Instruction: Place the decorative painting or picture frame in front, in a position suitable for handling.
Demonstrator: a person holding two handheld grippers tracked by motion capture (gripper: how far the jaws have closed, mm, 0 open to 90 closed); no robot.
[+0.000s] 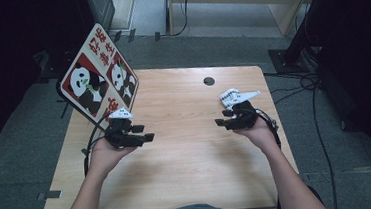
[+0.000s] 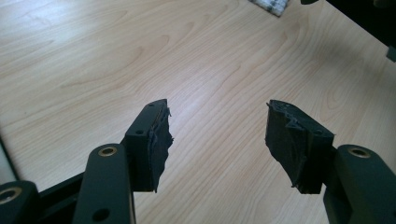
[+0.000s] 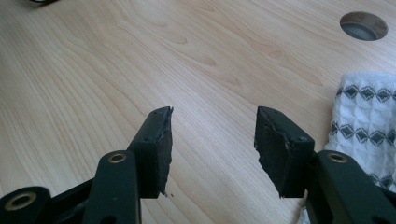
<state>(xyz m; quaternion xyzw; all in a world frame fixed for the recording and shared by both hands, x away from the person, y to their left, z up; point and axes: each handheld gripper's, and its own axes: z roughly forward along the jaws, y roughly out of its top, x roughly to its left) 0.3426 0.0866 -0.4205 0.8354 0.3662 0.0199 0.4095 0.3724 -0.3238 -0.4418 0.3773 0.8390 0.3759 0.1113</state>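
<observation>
A white cloth with a dark diamond pattern [image 1: 229, 96] lies on the wooden table [image 1: 188, 164] at the right. It sits just beyond my right gripper [image 1: 222, 118], which hovers open and points toward the table's middle. In the right gripper view the cloth [image 3: 369, 112] lies to the right of the right gripper [image 3: 212, 114], whose jaws stand apart over bare wood. My left gripper [image 1: 144, 133] is held at the left, open, facing the right one. In the left gripper view the left gripper [image 2: 218, 112] has nothing between its jaws, and a corner of the cloth [image 2: 273, 4] lies far off.
A diamond-shaped panda sign [image 1: 98, 76] leans at the table's far left corner, close behind my left hand. A round cable hole [image 1: 209, 81] [image 3: 363, 25] sits near the far edge. Cables run over the floor at the right.
</observation>
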